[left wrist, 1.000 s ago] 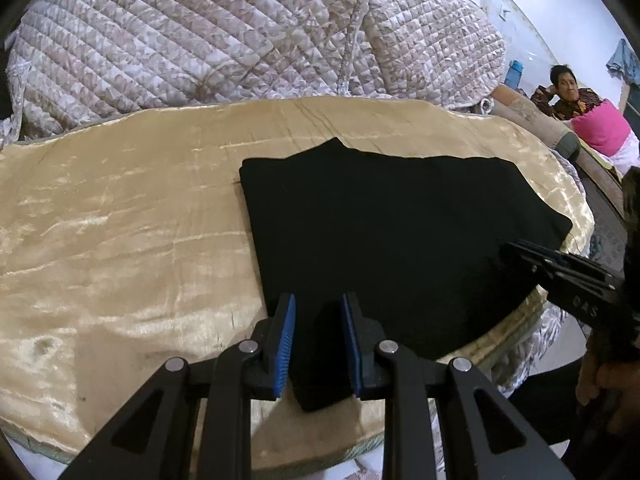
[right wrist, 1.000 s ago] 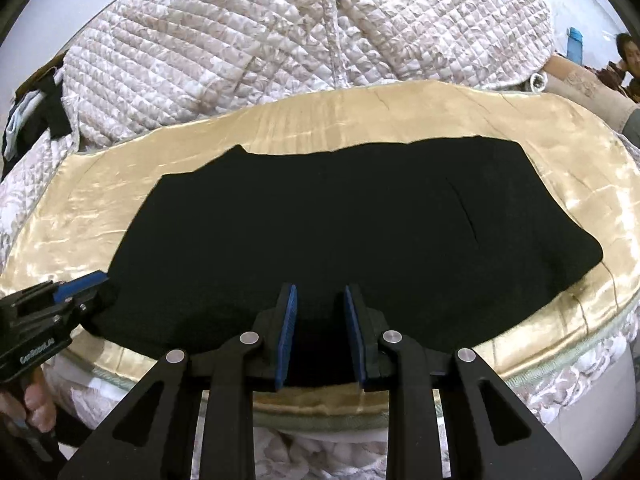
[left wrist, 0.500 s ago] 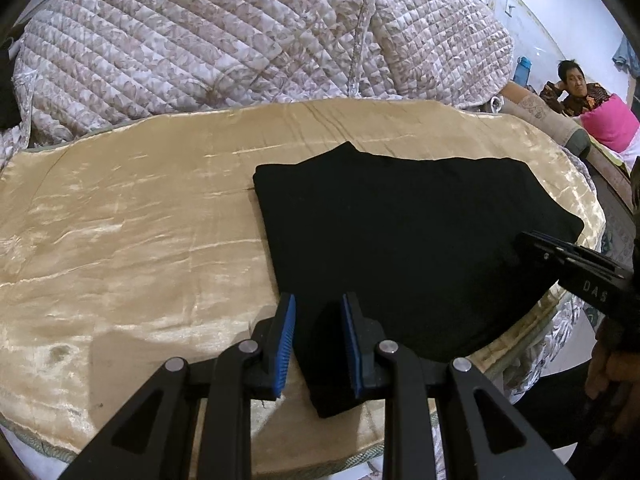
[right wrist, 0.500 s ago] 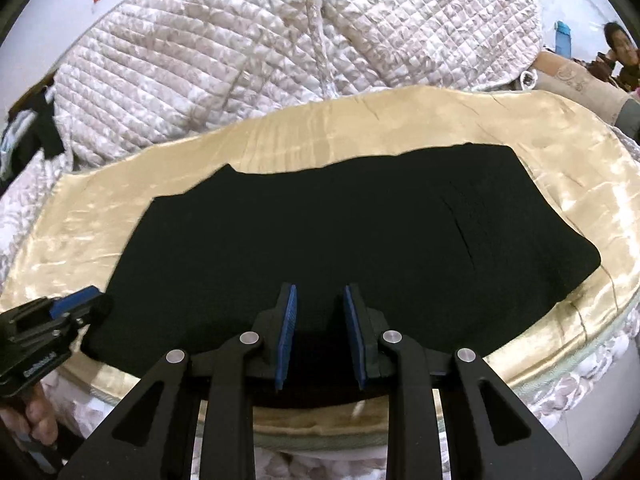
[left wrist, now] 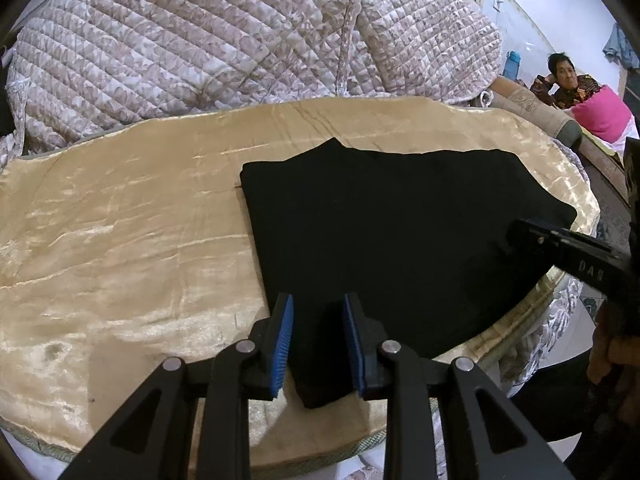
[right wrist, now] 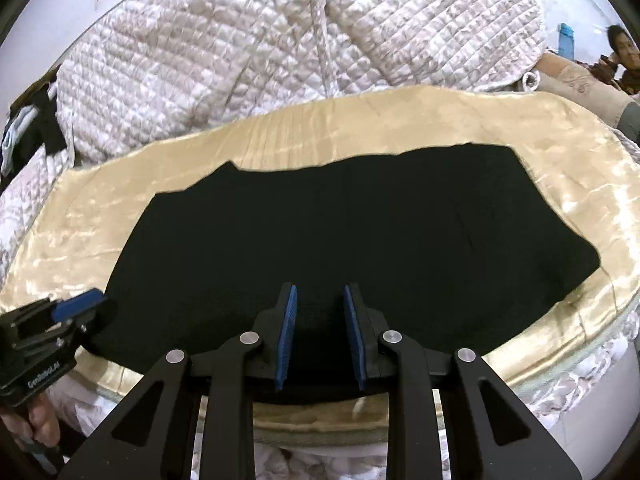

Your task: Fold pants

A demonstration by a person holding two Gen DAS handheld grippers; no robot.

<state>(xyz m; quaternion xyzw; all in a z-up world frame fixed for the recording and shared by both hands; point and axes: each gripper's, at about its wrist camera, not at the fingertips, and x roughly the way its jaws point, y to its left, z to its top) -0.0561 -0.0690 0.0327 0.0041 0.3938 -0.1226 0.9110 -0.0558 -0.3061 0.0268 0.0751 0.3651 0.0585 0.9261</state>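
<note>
Black fabric pants (left wrist: pixel 392 224) lie flat on the golden satin bedcover (left wrist: pixel 120 240), near edge between both narrowly parted grippers, left (left wrist: pixel 318 344) and right (right wrist: pixel 320 334), apparently positioned to lift for folding; grip uncertain.

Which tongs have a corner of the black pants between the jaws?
The left tongs: a near corner of the black pants sits between their jaws. The right tongs straddle the middle of the near edge.

A home bedroom: a bed under a shiny gold velvet spread (left wrist: pixel 120 240) fills mid-frame, a quilted floral comforter (left wrist: pixel 200 52) heaped behind, a person reclining (left wrist: pixel 576 84) at right.
</note>
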